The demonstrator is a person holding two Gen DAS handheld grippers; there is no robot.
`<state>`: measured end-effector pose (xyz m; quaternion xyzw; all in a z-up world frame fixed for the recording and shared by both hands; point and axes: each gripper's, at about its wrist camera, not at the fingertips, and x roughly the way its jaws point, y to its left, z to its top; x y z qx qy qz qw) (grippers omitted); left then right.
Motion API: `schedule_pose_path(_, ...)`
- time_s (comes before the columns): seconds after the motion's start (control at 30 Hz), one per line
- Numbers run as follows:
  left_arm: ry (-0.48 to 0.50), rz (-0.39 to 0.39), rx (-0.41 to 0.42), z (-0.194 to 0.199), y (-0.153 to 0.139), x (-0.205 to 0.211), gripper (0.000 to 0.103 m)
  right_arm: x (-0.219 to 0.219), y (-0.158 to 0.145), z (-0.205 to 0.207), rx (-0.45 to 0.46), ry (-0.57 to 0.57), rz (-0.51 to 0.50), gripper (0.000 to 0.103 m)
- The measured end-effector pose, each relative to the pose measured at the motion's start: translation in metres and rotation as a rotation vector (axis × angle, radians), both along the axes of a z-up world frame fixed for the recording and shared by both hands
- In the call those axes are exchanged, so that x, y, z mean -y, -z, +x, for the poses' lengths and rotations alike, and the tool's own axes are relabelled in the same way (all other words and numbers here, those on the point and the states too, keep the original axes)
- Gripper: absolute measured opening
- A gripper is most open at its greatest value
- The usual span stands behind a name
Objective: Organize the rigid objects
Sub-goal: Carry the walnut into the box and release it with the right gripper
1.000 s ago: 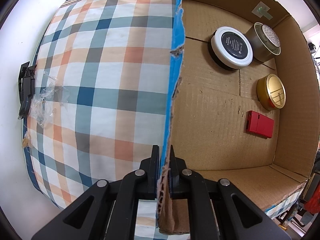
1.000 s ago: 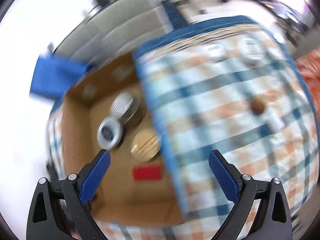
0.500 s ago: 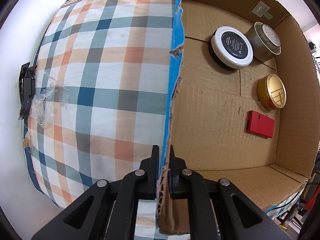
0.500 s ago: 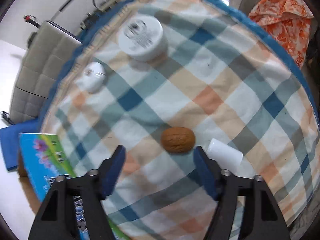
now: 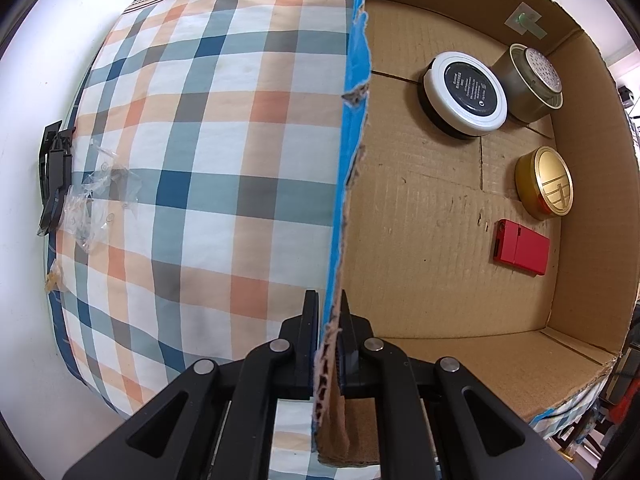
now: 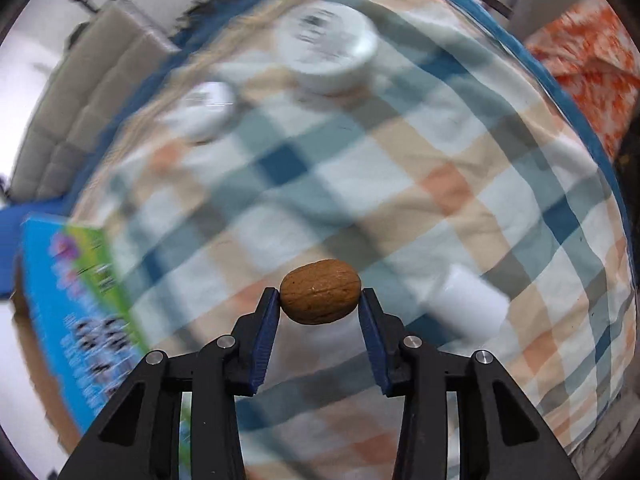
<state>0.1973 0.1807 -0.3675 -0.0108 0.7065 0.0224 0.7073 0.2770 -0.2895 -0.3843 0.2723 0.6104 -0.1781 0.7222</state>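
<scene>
A walnut (image 6: 320, 292) sits between the blue pads of the right tongs (image 6: 320, 300), which are closed on its two ends; the smeared checked cloth (image 6: 400, 184) behind the sharp nut suggests it is held just clear of the cloth, though the gap itself cannot be seen. Beyond the walnut lie a large white jar (image 6: 326, 46) and a smaller white lid (image 6: 206, 110), both blurred, and just to the walnut's right a white cylinder (image 6: 466, 304) lies on its side. To the walnut's left the printed blue-and-green outer wall of the box (image 6: 80, 280) shows.

The left tongs (image 5: 328, 324) are clenched on that box's torn near wall (image 5: 344, 184), one finger outside and one inside, steadying it on the cloth. Inside the box, well apart from the gripped wall, rest a black-and-white tin (image 5: 464, 94), a grey metal can (image 5: 528, 80) touching or nearly touching it, a gold tin (image 5: 546, 182) and a red case (image 5: 520, 246).

The step in hand appears to be the pickup of the walnut, one item among several waiting to be boxed. The next move likely calls for carrying it left over the box wall and letting go above bare cardboard. The nut is round, hard and pinched end to end, so it could slip or roll; a low release seems wise.
</scene>
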Motion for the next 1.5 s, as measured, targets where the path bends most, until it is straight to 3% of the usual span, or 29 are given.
schedule_pose_path(0.27,0.001,0.004,-0.002,0.001,0.0,0.001,0.005,-0.106,-0.091,0.017,0.18,-0.266,0.087,0.043)
schedule_pose_path(0.43,-0.004,0.003,0.0,0.001,-0.001,0.001,0.005,-0.173,-0.125,0.029,0.219,-0.423,0.138,0.043)
schedule_pose_path(0.53,-0.006,0.007,0.001,0.0,-0.002,0.002,0.005,-0.216,-0.122,0.021,0.196,-0.528,0.152,0.043)
schedule_pose_path(0.67,-0.013,0.003,0.002,0.001,-0.002,0.001,0.005,-0.269,-0.093,0.006,0.117,-0.614,0.16,0.043)
schedule_pose_path(0.93,-0.014,0.001,0.003,0.001,-0.002,-0.004,0.005,-0.321,-0.052,-0.015,0.027,-0.7,0.075,0.043)
schedule_pose_path(1.5,-0.012,0.002,0.003,0.002,-0.003,-0.004,0.005,-0.328,-0.048,-0.007,0.019,-0.693,0.038,0.044)
